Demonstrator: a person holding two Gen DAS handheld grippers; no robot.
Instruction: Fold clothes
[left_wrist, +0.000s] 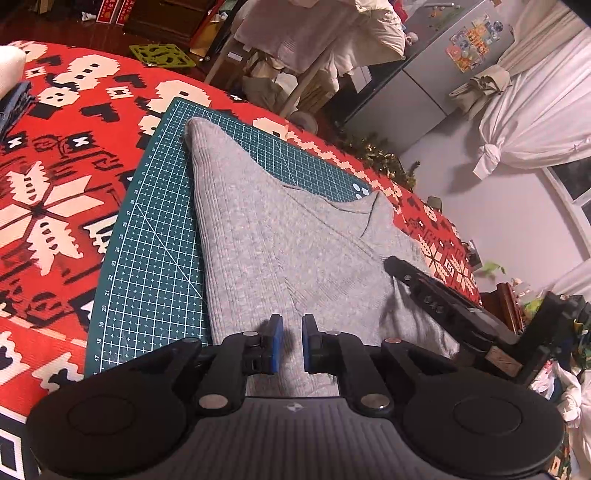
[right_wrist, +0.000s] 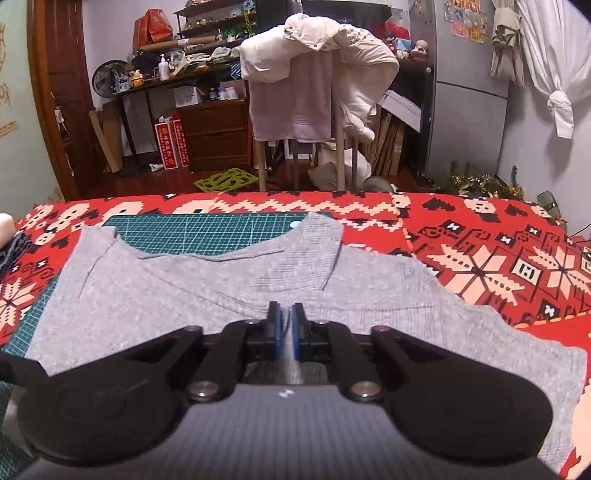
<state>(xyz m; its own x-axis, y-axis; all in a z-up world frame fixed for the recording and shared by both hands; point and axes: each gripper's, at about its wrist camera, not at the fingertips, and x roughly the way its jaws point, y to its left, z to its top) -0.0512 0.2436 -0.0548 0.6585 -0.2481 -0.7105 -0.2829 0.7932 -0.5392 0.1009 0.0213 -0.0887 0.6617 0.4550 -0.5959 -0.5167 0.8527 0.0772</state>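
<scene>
While a red patterned cloth (right_wrist: 480, 236) covers the table, a green cutting mat (left_wrist: 155, 236) lies on it toward the far left corner. Spread flat across the mat's right part and onto the cloth lies the grey ribbed garment (right_wrist: 207, 288), neckline toward the far edge. Over its near hem, the left gripper (left_wrist: 291, 334) has its blue pads parted with fabric showing in the gap; the right gripper (right_wrist: 285, 325) pinches a fold of grey fabric between nearly closed pads.
</scene>
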